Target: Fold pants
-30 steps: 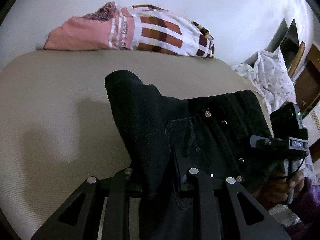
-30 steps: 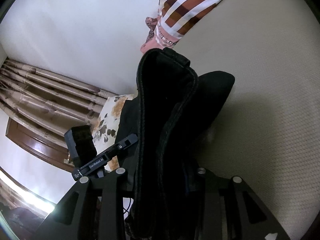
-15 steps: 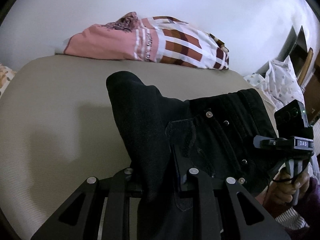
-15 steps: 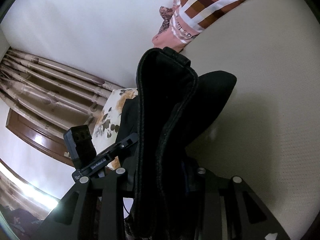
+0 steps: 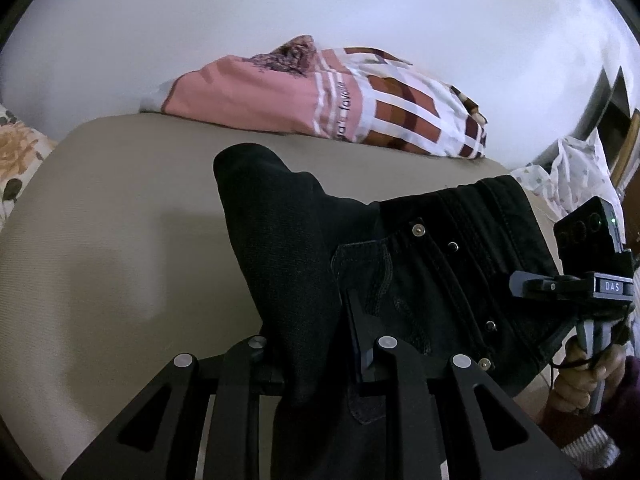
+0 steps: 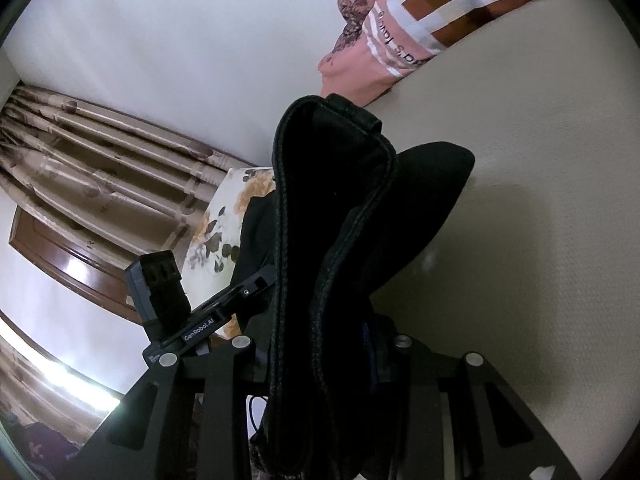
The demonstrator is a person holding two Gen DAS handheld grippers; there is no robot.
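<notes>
Black denim pants (image 5: 420, 264) with metal rivets hang over the beige bed (image 5: 112, 240), lifted by both grippers. In the left wrist view, my left gripper (image 5: 312, 344) is shut on a fold of the dark fabric, which bulges up beyond the fingers. The right gripper (image 5: 580, 288), held by a hand (image 5: 576, 376), grips the waistband end at the far right. In the right wrist view, my right gripper (image 6: 320, 344) is shut on the thick stitched waistband of the pants (image 6: 332, 208). The left gripper's body (image 6: 160, 292) shows to the left.
A pile of pink and checked clothes (image 5: 320, 104) lies at the bed's far edge against the white wall. A floral pillow (image 5: 16, 152) sits at the left and a white patterned cloth (image 5: 572, 176) at the right. Curtains (image 6: 80, 152) hang beyond the pillow.
Both grippers have carried the pants sideways to the left over the bed; the clothes pile has slid right in the left wrist view. Both grips are unchanged.
</notes>
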